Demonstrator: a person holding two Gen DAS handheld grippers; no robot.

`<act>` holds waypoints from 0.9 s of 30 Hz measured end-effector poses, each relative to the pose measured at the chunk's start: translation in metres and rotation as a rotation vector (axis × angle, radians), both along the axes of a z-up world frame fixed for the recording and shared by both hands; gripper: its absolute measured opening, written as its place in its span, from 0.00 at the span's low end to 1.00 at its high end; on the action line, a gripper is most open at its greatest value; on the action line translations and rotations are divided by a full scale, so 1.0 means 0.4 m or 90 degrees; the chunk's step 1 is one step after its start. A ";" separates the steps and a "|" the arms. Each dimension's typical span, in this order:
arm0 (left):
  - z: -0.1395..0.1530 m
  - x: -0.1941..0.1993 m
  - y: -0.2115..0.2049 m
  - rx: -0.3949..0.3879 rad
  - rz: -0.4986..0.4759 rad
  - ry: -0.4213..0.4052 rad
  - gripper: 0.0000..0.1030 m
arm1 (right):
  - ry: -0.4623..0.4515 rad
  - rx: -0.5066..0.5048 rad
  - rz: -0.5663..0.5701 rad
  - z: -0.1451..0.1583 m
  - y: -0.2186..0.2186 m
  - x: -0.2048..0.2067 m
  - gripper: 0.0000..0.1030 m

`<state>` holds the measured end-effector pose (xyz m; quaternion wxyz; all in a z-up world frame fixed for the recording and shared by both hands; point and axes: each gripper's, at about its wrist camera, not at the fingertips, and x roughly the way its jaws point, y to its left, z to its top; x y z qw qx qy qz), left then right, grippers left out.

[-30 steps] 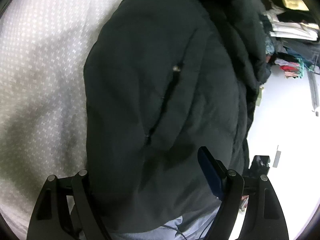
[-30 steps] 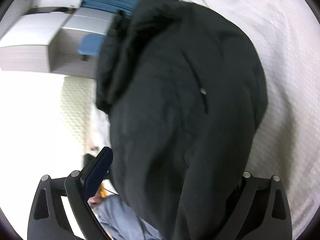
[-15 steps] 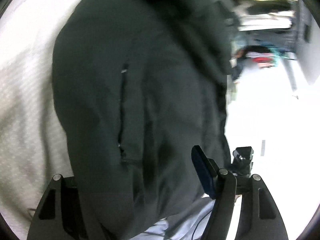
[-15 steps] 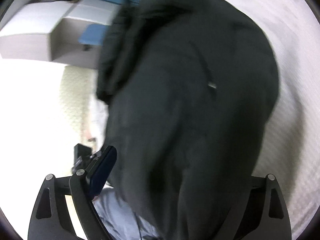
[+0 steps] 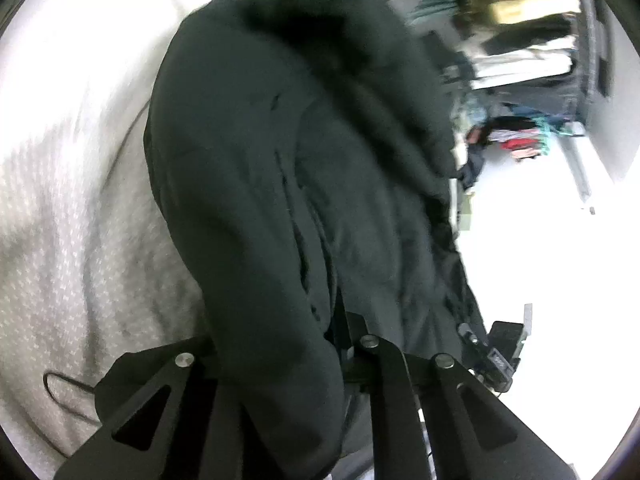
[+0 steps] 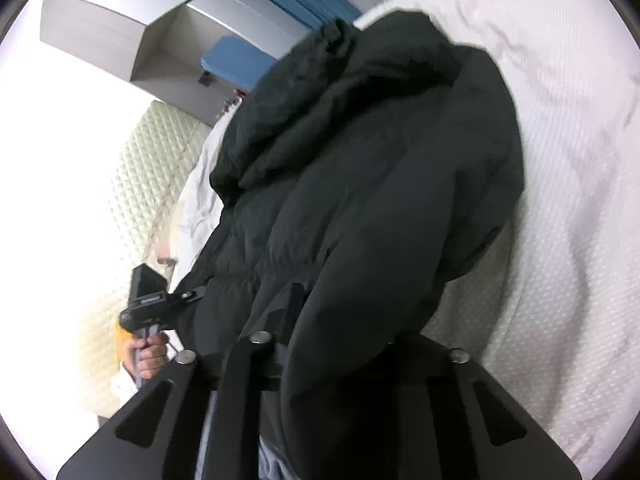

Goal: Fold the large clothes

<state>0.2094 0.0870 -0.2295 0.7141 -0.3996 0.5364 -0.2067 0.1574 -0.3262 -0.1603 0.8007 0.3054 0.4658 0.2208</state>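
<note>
Jacket (image 5: 256, 184), black and puffy, fills the middle of both wrist views, draped from about 12 o'clock down to the tool arms at 6. Its hood or collar bunches at the top (image 6: 340, 68). It lies over a white textured bed (image 5: 60, 240), which shows at 9 o'clock in the left view and at 3 o'clock in the right view (image 6: 580, 200).

Left tool (image 5: 280, 344): the jacket's lower fold hangs between its black arms and covers the fingertips. The arms stand narrow with cloth bunched between them, so it looks clamped on the jacket. A thin black cable (image 5: 60, 392) loops on the bed at 8 o'clock.

Right tool (image 6: 344, 344): a thick fold of the jacket passes between its arms and hides the tips; it too looks clamped on the cloth.

In the right view, at 8 o'clock, a hand (image 6: 146, 356) grips the handle of the other tool. Grey shelves (image 6: 132, 28) and a blue panel (image 6: 236, 60) sit at 11 o'clock. In the left view, blurred piles of clothes (image 5: 520, 140) lie on the floor at 2 o'clock.
</note>
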 end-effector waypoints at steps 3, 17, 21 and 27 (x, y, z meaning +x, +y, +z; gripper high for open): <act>0.067 0.001 -0.023 -0.009 0.003 -0.059 0.07 | -0.037 -0.006 -0.021 0.042 -0.016 -0.030 0.08; 0.322 -0.172 0.165 -0.034 0.014 -0.154 0.05 | -0.210 0.103 -0.044 0.272 -0.102 -0.220 0.06; 0.371 -0.272 0.194 -0.026 0.001 -0.150 0.06 | -0.244 0.121 -0.032 0.311 -0.107 -0.317 0.06; 0.447 -0.417 0.230 -0.004 -0.009 -0.143 0.06 | -0.250 0.120 -0.018 0.322 -0.060 -0.417 0.06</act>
